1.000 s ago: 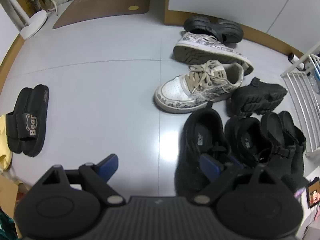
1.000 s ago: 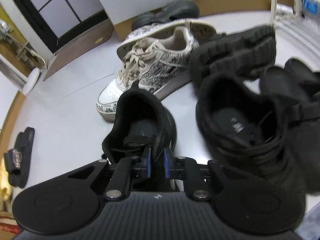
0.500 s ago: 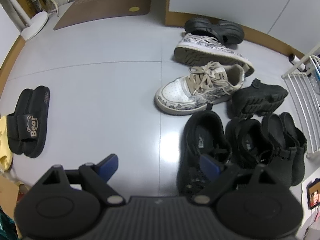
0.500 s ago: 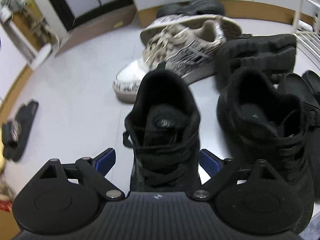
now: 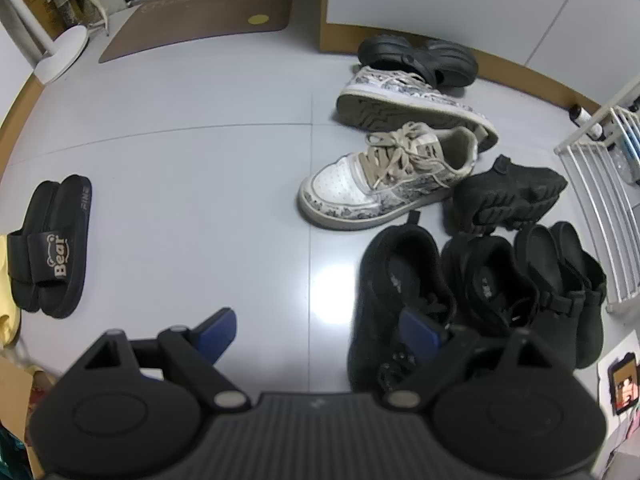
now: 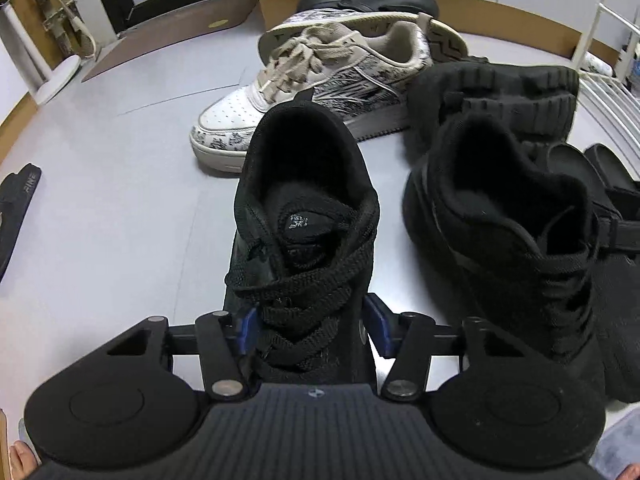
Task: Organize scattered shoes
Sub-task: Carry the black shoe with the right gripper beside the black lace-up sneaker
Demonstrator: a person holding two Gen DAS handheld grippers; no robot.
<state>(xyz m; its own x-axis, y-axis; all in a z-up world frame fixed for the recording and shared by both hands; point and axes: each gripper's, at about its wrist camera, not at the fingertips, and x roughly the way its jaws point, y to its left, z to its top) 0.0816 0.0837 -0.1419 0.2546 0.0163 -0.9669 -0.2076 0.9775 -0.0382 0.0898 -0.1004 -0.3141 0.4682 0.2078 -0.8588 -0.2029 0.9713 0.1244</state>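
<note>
My right gripper point(image 6: 312, 330) is shut on the laced front of a black sneaker point(image 6: 304, 216), one blue pad on each side of it. Its mate, a second black sneaker point(image 6: 508, 232), stands just to the right. A white patterned sneaker point(image 6: 320, 80) stands beyond them, and its mate point(image 5: 412, 104) lies on its side behind. My left gripper point(image 5: 320, 336) is open and empty, held above the floor. The black sneaker pair point(image 5: 400, 280) is at its lower right.
A black chunky shoe point(image 5: 508, 200) lies on its side. Black sandals point(image 5: 568, 280) and a white wire rack point(image 5: 600, 200) are at the right, black clogs point(image 5: 416, 60) by the wall. Black Bear slides point(image 5: 48, 248) lie far left. A brown doormat point(image 5: 200, 12) is at the back.
My right gripper was shut a second ago, opened wide half a second ago, moved forward over the black sneaker and has closed on its laced front. The left gripper has hardly moved.
</note>
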